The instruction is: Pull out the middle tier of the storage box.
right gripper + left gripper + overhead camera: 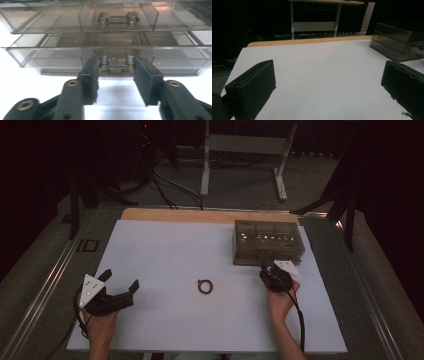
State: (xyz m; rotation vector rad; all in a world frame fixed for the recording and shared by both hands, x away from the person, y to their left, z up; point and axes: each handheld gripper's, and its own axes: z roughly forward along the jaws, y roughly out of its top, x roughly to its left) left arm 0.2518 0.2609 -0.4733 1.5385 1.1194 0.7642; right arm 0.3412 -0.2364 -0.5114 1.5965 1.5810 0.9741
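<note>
Fingers (pixel 91 75) of right gripper (pixel 115 65) flank lower drawer handle (pixel 116 64), part-open.

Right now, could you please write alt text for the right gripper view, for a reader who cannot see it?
The right gripper, its two black fingers apart, flanks the metal handle of the lower drawer of a smoky transparent plastic drawer box on a white table. The upper drawer carries a matching handle.

Black tongs (pixel 120 290), grey plates, trailing black cables.
</note>
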